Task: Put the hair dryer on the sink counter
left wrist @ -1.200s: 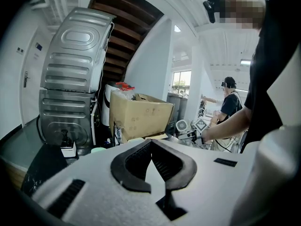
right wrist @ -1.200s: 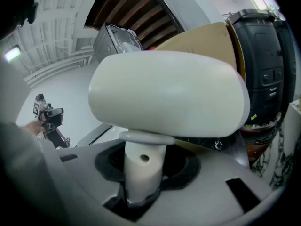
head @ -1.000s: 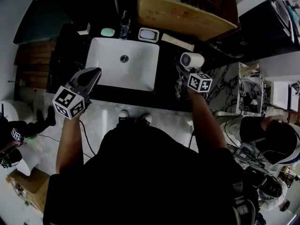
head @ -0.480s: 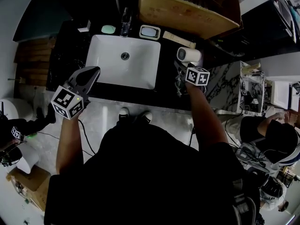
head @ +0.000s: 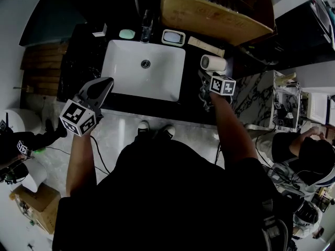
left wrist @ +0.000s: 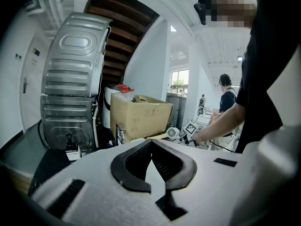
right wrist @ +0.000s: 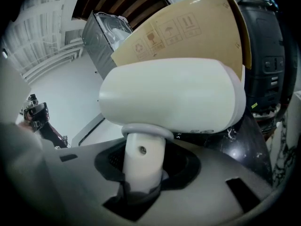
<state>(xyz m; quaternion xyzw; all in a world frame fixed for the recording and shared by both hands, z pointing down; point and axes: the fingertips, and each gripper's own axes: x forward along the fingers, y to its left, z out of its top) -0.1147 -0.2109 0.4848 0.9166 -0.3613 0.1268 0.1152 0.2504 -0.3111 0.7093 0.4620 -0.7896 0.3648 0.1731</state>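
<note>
My right claw (right wrist: 141,171) is clamped on the white plastic hair dryer (right wrist: 171,95) handle, barrel directly above; left claw (left wrist: 151,142) closed, empty.

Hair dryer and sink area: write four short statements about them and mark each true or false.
1. The right gripper grips the hair dryer by its handle. True.
2. The left gripper holds a soap dish. False: its jaws are together with nothing between them.
3. The hair dryer lies in the white sink basin. False: it is held upright in the right gripper over the dark counter, to the right of the basin in the head view.
4. A cardboard box stands beyond the hair dryer. True.
</note>
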